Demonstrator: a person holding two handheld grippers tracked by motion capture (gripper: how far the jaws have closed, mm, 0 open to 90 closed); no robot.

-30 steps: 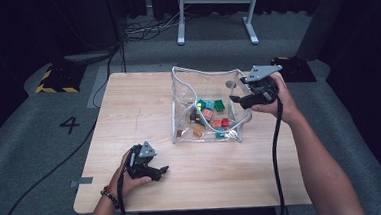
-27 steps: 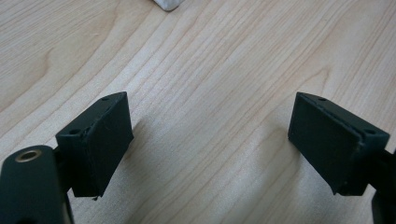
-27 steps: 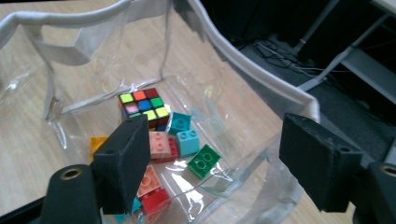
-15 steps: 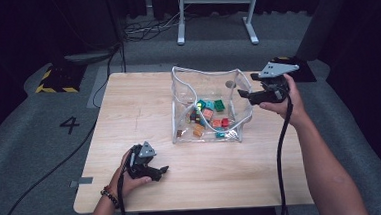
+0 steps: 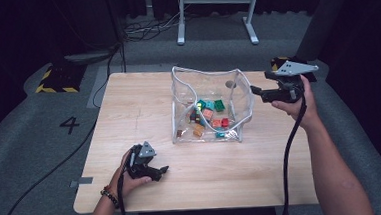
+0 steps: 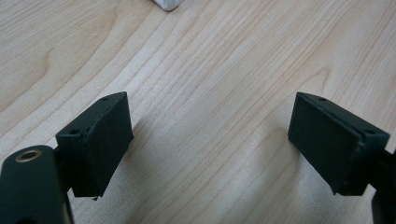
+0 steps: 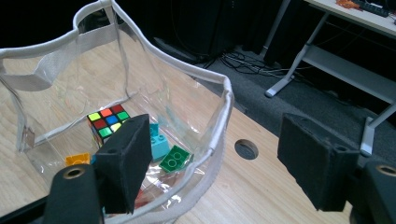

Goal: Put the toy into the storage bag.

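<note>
Clear plastic pouch (image 5: 211, 106) upright at table (image 5: 143, 105) centre, holding coloured bricks (image 5: 219, 105) and a puzzle cube (image 7: 108, 122). Right gripper (image 5: 258, 91) at frame right beside its rim, jaws spread, empty. Left gripper (image 5: 158, 171) lower left, jaws apart over bare wood.

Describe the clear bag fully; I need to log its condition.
The clear bag looks like soft see-through plastic with white piping along its rim. It stands open and upright on the wooden table, walls bowed. Inside lie small coloured bricks and a puzzle cube. The right gripper hovers by its right wall.
</note>
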